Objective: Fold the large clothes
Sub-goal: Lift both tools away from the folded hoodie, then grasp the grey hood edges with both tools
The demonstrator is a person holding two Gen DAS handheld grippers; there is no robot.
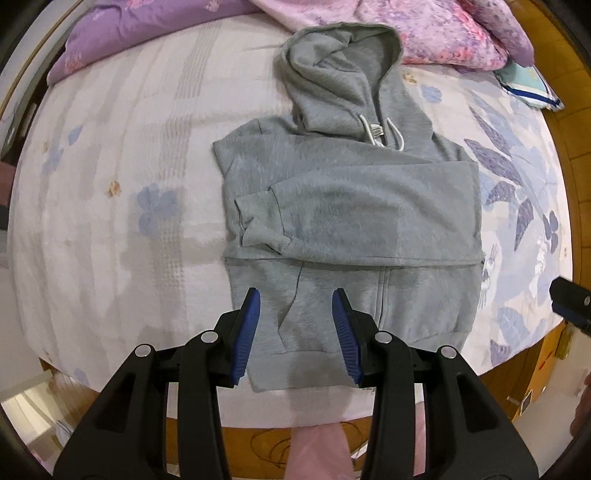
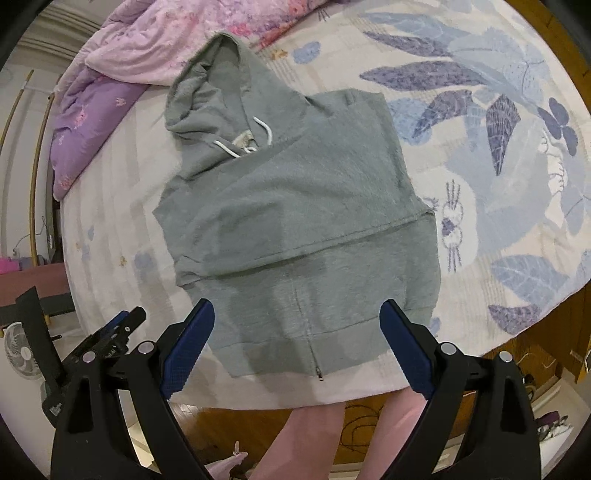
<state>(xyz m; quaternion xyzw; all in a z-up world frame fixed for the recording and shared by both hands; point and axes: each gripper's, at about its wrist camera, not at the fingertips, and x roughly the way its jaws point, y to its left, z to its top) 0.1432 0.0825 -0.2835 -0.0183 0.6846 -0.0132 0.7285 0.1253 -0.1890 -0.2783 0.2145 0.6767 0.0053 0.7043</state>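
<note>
Your left gripper [image 1: 295, 301] hangs over the near edge of the bed [image 1: 122, 206], its blue-padded fingers [image 1: 246, 334] spread apart and holding nothing, with the hoodie's hem band showing in the gap between them. Your right gripper [image 2: 297, 314] hovers beside it over the same hem, its fingers [image 2: 406, 347] spread wider still and likewise empty; the zipper pull [image 2: 319, 376] lies on the hem between them. From the right wrist view, the left gripper's tip shows at the lower left, off the edge of the mattress.

The gray hoodie [image 1: 351, 206] lies front up on the bed, hem toward you and hood away. Both sleeves are folded in across the chest; the top sleeve [image 1: 369, 225] runs straight across the body, and its ribbed cuff [image 1: 258, 221] rests near the hoodie's left edge as seen from the left wrist. Below the sleeve, the zipper runs down to the hem.

Farther back, white drawstrings [image 1: 373, 134] curl at the collar, and the hood [image 1: 340, 70] lies open and flat. The bedsheet carries a pale blue and purple leaf-and-flower print [image 2: 498, 129]. Beyond the hood, a bunched pink and purple quilt [image 1: 424, 33] sits at the far end of the bed, just touching the hood's top edge.
</note>
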